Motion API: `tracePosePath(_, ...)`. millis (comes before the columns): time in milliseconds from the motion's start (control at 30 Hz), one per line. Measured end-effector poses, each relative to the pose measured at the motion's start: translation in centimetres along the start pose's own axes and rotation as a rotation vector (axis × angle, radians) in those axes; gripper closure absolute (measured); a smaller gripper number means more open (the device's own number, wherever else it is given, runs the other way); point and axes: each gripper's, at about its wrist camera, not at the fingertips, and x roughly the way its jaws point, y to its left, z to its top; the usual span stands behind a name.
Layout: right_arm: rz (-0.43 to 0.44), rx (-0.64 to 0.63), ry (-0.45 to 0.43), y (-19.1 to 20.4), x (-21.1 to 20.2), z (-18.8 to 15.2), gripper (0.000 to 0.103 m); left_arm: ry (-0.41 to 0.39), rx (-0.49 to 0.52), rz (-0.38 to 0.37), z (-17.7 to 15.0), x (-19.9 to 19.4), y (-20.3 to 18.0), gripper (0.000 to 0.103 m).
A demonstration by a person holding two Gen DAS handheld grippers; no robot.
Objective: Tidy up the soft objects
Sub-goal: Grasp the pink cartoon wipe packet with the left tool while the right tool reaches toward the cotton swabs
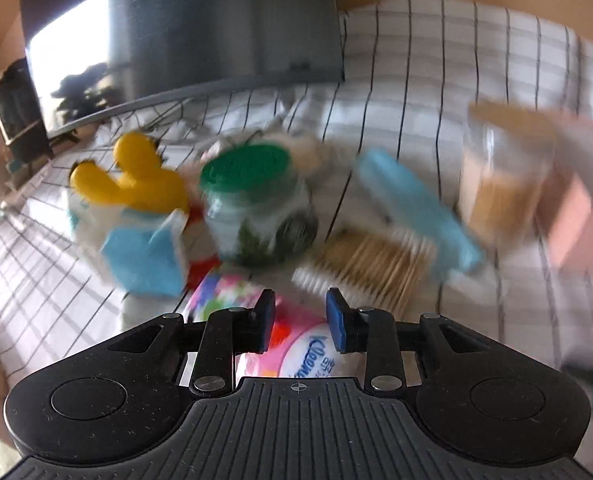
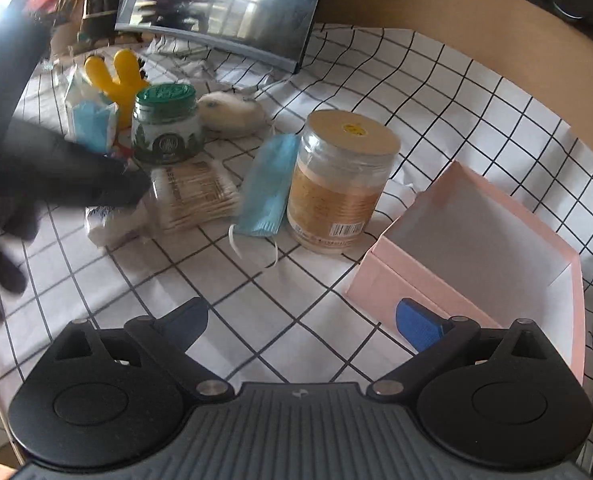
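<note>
A checked cloth [image 2: 336, 264] is spread under everything, with a dark screen [image 2: 232, 4] propped at the back. Only in the right wrist view is the pink box [image 2: 476, 240] seen sharply: open, white inside, just beside the right gripper [image 2: 300, 322], whose jaws are spread wide with nothing between them. A tall jar [image 2: 340, 180] with a tan lid is stood near the box, and a blue mask [image 2: 268, 184] is leaned against it, creased, its white ear loops trailing on the cloth. A green-lidded jar [image 2: 166, 126], a swab pack [image 2: 196, 196], a yellow toy [image 2: 120, 76] and a whitish plush [image 2: 232, 114] are gathered behind. Something black and blurred is seen at the left edge; what it is can't be told.

The left wrist view is badly smeared, but a tissue pack [image 1: 296, 340] is shown only there: pink, floral, soft-looking, right under the left gripper [image 1: 300, 320]. Its jaws are set narrow; whether the pack is pinched can't be told. A blue-and-white packet [image 1: 148, 256] is seen in front of the toy.
</note>
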Motion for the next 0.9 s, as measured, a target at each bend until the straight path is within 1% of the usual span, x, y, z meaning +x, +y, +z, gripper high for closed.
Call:
tracePosePath(67, 0.007, 0.010, 0.013, -0.2, 0.4, -0.1, 0.002, 0.015, 0.055, 0.031, -2.0, -0.9, 0.5, 0.069)
tracePosePath(133, 0.011, 0.017, 0.013, -0.4, 0.6, -0.2, 0.002, 0.020, 0.057, 0.032, -3.1, -1.4, 1.4, 0.069)
tracePosePath(200, 0.021, 0.026, 0.002, -0.4, 0.6, -0.2, 0.002, 0.021, -0.006, 0.020, -3.3, -2.2, 2.8, 0.069)
tracePosePath(300, 0.045, 0.034, -0.013, -0.1, 0.4, 0.0, 0.002, 0.005, -0.158, 0.047, -2.5, -2.7, 4.8, 0.069)
tracePosePath(367, 0.062, 0.033, -0.020, 0.2, 0.0, 0.1, 0.002, 0.044, -0.248, 0.025, -1.8, -2.0, 6.2, 0.070)
tracePosePath(433, 0.075, 0.022, -0.028, 0.4, -0.3, 0.0, 0.002, 0.107, -0.296, -0.036, -1.1, -0.5, 7.0, 0.070)
tracePosePath(467, 0.078, 0.017, -0.031, 0.4, -0.5, 0.0, 0.002, 0.130, -0.293, -0.057, -1.0, 0.0, 7.0, 0.070)
tracePosePath(533, 0.082, 0.016, -0.036, 0.5, -0.8, -0.2, 0.002, 0.118, -0.251, -0.091, -1.0, 0.4, 6.9, 0.066)
tracePosePath(567, 0.083, 0.016, -0.034, 0.5, -0.8, -0.3, 0.002, 0.118, -0.232, -0.109, -1.0, 0.4, 6.9, 0.060)
tracePosePath(600, 0.083, 0.015, -0.029, 0.6, -0.9, -0.4, 0.002, 0.116, -0.219, -0.129, -1.0, 0.4, 7.0, 0.057)
tracePosePath(700, 0.086, 0.022, -0.012, 0.9, -0.6, -0.6, 0.002, 0.110, -0.183, -0.177, -1.1, 0.4, 7.7, 0.057)
tracePosePath(733, 0.086, 0.023, -0.008, 1.1, -0.4, -0.6, 0.002, 0.108, -0.171, -0.178, -1.1, 0.4, 7.9, 0.057)
tracePosePath(833, 0.082, 0.022, -0.006, 1.8, 0.2, -0.2, 0.002, 0.102, -0.098, -0.101, -1.0, 1.4, 8.1, 0.056)
tracePosePath(900, 0.083, 0.025, -0.002, 2.6, 0.7, 0.3, 0.002, 0.092, -0.070, -0.112, -1.1, 1.7, 8.4, 0.051)
